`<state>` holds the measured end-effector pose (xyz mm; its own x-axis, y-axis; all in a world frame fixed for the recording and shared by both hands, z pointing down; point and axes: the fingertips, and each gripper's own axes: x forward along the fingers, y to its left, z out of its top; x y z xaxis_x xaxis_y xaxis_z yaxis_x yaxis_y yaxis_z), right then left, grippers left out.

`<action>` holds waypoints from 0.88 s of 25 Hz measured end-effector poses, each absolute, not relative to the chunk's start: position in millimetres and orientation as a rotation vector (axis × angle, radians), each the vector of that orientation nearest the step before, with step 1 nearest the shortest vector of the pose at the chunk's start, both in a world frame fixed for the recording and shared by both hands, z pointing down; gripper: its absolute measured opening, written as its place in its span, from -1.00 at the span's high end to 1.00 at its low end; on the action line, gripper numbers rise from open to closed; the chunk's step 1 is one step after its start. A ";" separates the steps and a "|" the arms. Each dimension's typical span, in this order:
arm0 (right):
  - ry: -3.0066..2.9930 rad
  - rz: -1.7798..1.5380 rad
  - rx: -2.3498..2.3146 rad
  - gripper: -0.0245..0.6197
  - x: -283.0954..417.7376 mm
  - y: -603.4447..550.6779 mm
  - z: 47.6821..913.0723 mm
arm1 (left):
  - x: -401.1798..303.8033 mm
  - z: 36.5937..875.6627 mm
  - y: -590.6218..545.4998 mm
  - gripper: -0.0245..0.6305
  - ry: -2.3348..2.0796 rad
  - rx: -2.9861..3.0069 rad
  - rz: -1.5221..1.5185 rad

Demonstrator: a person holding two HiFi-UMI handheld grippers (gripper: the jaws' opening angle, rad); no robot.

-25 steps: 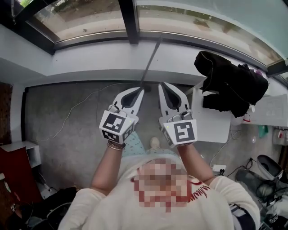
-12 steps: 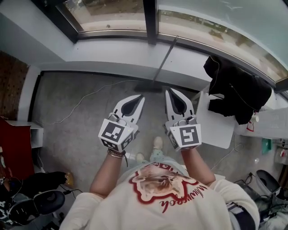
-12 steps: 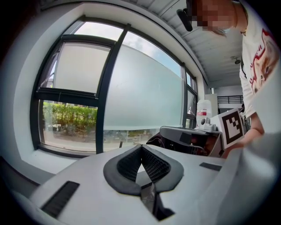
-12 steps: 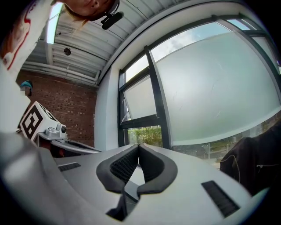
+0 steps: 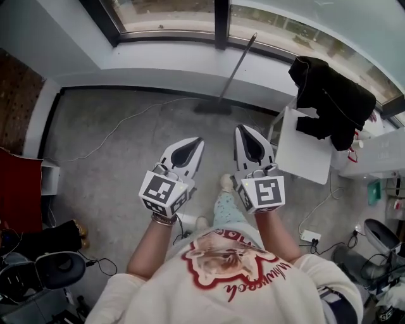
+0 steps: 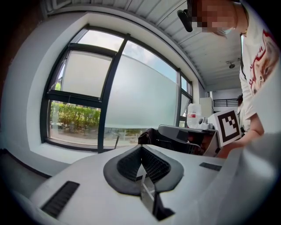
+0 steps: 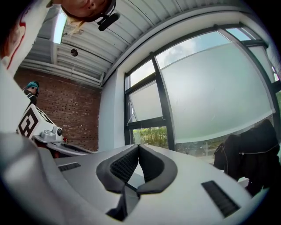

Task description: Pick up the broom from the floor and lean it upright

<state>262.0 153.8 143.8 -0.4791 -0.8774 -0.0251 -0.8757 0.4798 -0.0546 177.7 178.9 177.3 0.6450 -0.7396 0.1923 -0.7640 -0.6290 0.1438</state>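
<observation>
Against the wall under the window, the broom (image 5: 233,71) stands leaning, well ahead of both grippers.

Its head (image 5: 212,107) sits on the grey floor (image 5: 114,171), and its handle slants up and to the right toward the window frame (image 5: 221,19); whether the tip actually touches the frame is hard to tell from above. Left gripper (image 5: 196,142) and right gripper (image 5: 244,130) are both clenched on nothing and point toward the broom. The right one seems slightly nearer the handle, so the task looks done.
</observation>
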 end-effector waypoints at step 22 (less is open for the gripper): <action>2.721 0.175 -1.509 0.85 235.4 352.3 96.6 | 181.3 132.2 355.1 0.86 -1.140 2.792 0.105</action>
